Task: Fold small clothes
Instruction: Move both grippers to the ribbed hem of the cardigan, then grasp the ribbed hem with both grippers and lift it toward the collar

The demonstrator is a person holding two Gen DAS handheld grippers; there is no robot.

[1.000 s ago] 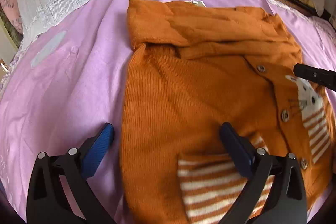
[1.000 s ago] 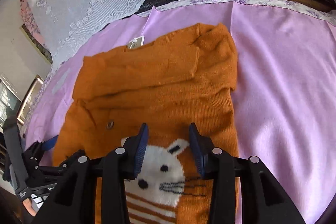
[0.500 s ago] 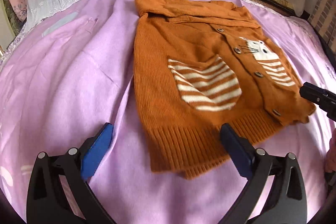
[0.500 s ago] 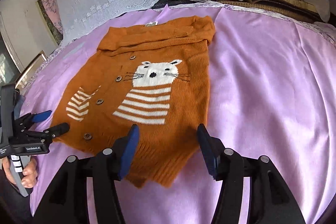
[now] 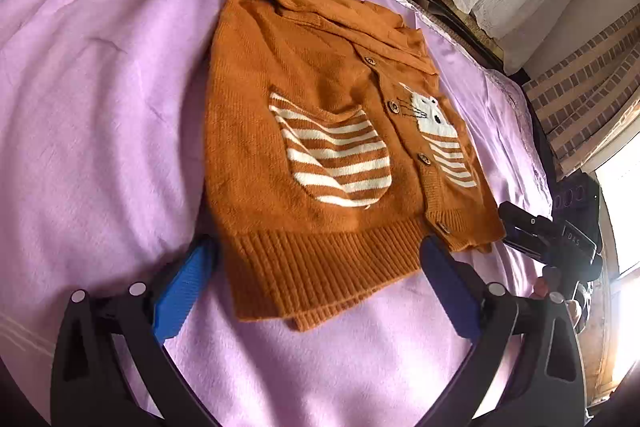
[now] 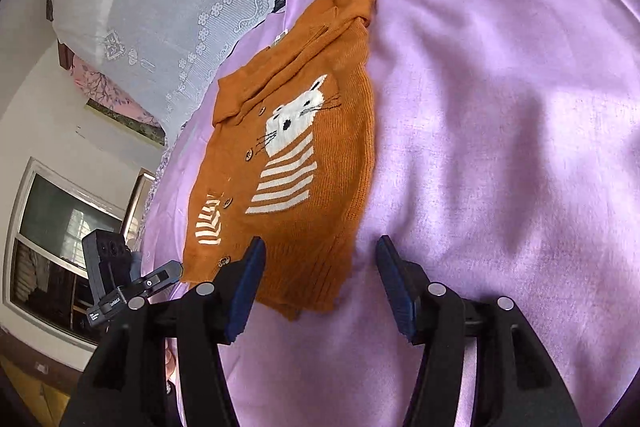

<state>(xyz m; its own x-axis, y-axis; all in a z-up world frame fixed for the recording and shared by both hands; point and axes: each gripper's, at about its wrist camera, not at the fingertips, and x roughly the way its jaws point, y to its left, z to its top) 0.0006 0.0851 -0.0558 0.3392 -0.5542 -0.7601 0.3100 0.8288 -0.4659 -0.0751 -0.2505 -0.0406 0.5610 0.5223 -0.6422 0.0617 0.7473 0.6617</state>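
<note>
Between spread fingers of left tool [image 5: 316,283]: ribbed hem of orange cardigan [image 5: 320,155], flat on purple bedspread [image 5: 100,107], nothing gripped. Right tool [image 6: 320,279] likewise wide open, empty, over hem's other corner. Beyond: striped pocket [image 5: 336,163], cat motif [image 6: 296,115], sleeves [image 5: 340,23] already folded across chest. Judgement: sleeve folds done, bottom-up fold pending. Next move calls for both tools pinching hem corners, carrying hem toward collar.

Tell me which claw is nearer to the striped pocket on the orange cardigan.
Left. The left claw straddles the ribbed hem directly below the striped pocket. The right claw is at the hem's other corner, below the cat design, past the button line.
</note>
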